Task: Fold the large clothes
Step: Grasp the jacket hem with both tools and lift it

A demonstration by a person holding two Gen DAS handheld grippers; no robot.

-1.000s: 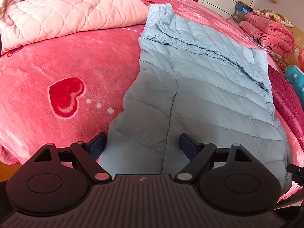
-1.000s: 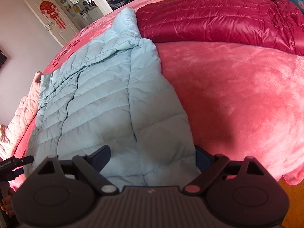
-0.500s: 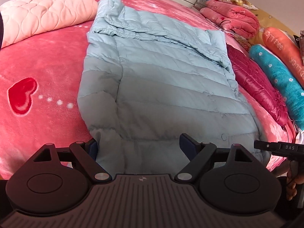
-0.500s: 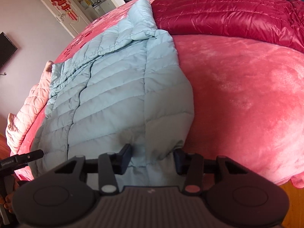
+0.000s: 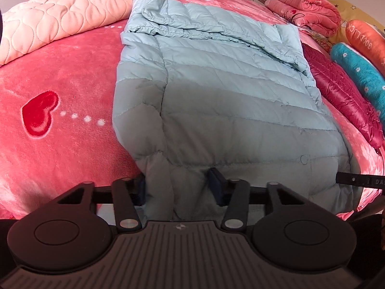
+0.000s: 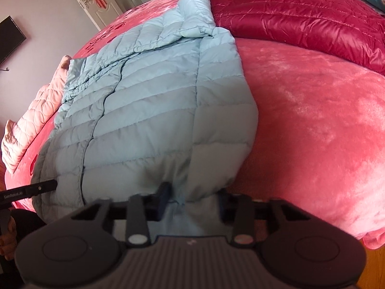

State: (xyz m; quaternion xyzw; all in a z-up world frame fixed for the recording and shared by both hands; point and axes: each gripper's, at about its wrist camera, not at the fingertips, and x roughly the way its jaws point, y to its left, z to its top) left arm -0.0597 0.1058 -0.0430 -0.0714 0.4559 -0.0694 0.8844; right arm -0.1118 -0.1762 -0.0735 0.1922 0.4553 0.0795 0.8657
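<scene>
A light blue down jacket (image 5: 216,84) lies flat on the pink bed blanket (image 5: 72,72), its hem hanging over the near edge. My left gripper (image 5: 178,187) is at the hem's left corner. Its jaws are closing, and the fabric is bunched between the pads. In the right wrist view the same jacket (image 6: 149,110) runs away from me. My right gripper (image 6: 192,200) is at the hem's right corner, its jaws closing on a puckered fold of cloth. Each view shows the tip of the other gripper at its edge.
A pale pink quilted garment (image 5: 60,16) lies at the far left. A dark red down jacket (image 6: 300,16) lies to the right of the blue one. Folded pink blankets (image 5: 308,7), a teal pillow (image 5: 361,72) and an orange pillow (image 5: 368,38) sit far right. Wood floor (image 6: 375,269) shows below the bed edge.
Both grippers went from wide open to closing on the jacket's hem, which now bunches between their fingers. The left view swung to take in more of the jacket, then back left.
</scene>
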